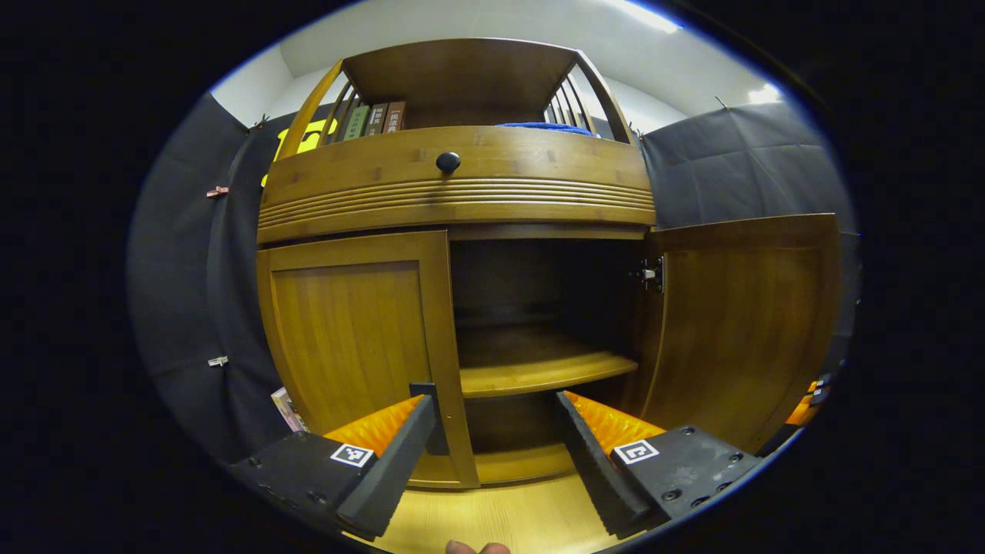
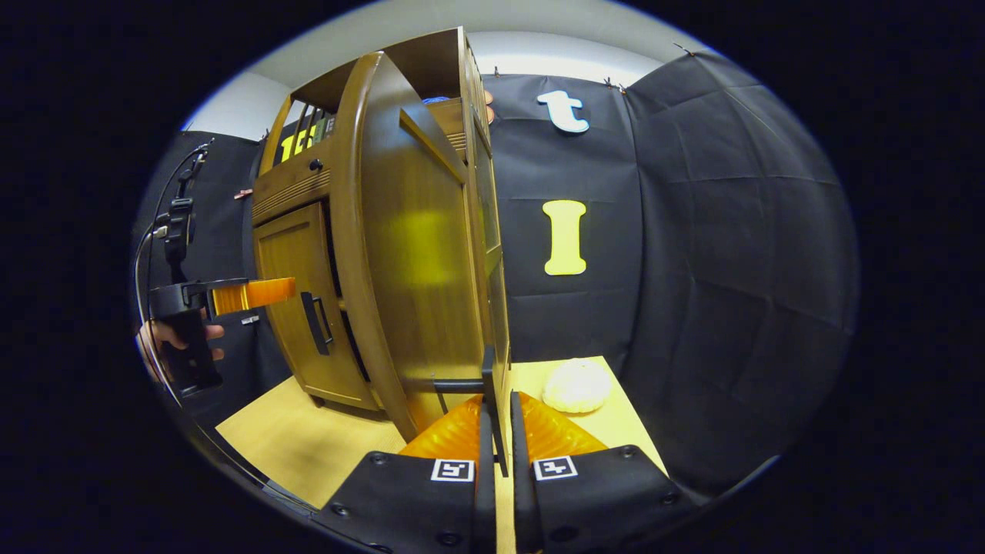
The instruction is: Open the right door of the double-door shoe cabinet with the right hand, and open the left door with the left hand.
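1. Left gripper view faces the bamboo-brown wooden double-door shoe cabinet (image 1: 462,208), which stands on a pale wooden tabletop (image 1: 508,523).
2. Its right door (image 1: 739,323) is swung open, showing an inner shelf (image 1: 539,369); the left door (image 1: 354,338) is shut.
3. The left gripper (image 1: 492,431) has its fingers spread wide, straddling the left door's free edge and the dark vertical handle (image 1: 435,415) there, with no pinch on it yet.
4. Right gripper view looks along the opened right door (image 2: 415,254). The right gripper (image 2: 496,438) has its fingers narrowed on that door's dark handle (image 2: 486,381); both seem to press it.
5. The left gripper (image 2: 231,296) shows farther off, in a hand (image 2: 165,338), before the closed left door (image 2: 296,300).
6. A pale rounded object (image 2: 577,385) lies on the tabletop beside the cabinet.
7. Judgement: the doors are rigid hinged panels, likely light to swing. The slim, smooth handle is the place to grip, pulling along the hinge arc.
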Tool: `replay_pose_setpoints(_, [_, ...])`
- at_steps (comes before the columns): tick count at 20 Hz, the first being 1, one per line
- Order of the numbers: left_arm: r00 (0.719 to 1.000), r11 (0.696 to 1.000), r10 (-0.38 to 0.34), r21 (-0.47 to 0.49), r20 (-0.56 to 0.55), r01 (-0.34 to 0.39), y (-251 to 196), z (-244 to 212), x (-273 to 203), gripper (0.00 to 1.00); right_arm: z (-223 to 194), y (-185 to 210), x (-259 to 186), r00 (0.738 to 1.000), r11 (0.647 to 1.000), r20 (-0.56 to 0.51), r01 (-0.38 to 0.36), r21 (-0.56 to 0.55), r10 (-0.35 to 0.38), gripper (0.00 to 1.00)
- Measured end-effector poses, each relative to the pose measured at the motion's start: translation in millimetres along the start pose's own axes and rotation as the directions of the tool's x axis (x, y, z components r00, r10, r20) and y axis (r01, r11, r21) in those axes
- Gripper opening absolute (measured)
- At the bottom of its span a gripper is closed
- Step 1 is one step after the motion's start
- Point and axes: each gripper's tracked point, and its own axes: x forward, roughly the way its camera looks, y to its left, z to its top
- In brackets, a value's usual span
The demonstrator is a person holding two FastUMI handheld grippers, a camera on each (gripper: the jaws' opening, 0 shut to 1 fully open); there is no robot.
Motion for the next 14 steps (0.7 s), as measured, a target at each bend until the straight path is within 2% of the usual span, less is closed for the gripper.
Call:
replay_pose_setpoints(4, [0.999, 0.999, 0.033, -0.003, -0.022, -0.033, 17.5, -11.3, 13.5, 0.98, 6.4, -13.8, -8.4, 0.999, 0.999, 0.025, 0.037, 0.004, -0.037, 0.14])
replay_pose_setpoints(5, [0.999, 0.999, 0.045, -0.001, -0.026, -0.045, 24.0, -14.0, 16.3, 0.98, 7.8, -18.5, -10.8, 0.998, 0.999, 0.030, 0.052, 0.006, -0.052, 0.22])
replay_pose_setpoints(6, [0.998, 0.999, 0.053, 0.000, -0.031, -0.053, 29.0, -16.8, 21.1, 0.98, 9.5, -24.4, -14.5, 0.997, 0.997, 0.037, 0.073, 0.006, -0.074, 0.23])
replay_pose_setpoints(7, [0.997, 0.998, 0.065, 0.001, -0.036, -0.065, 34.6, -21.4, 25.9, 0.99, 13.8, -30.6, -18.5, 0.994, 0.995, 0.052, 0.096, 0.006, -0.096, 0.29])
replay_pose_setpoints(11, [0.992, 0.994, 0.106, 0.006, -0.064, -0.106, 56.2, -37.2, 48.6, 0.99, 47.8, -58.1, -39.3, 0.964, 0.977, 0.165, 0.212, 0.007, -0.210, 0.70])
replay_pose_setpoints(14, [0.989, 0.992, 0.122, -0.004, -0.078, -0.123, 66.3, -45.7, 66.7, 0.98, 53.9, -67.8, -47.5, 0.944, 0.961, 0.193, 0.275, -0.015, -0.267, 1.00])
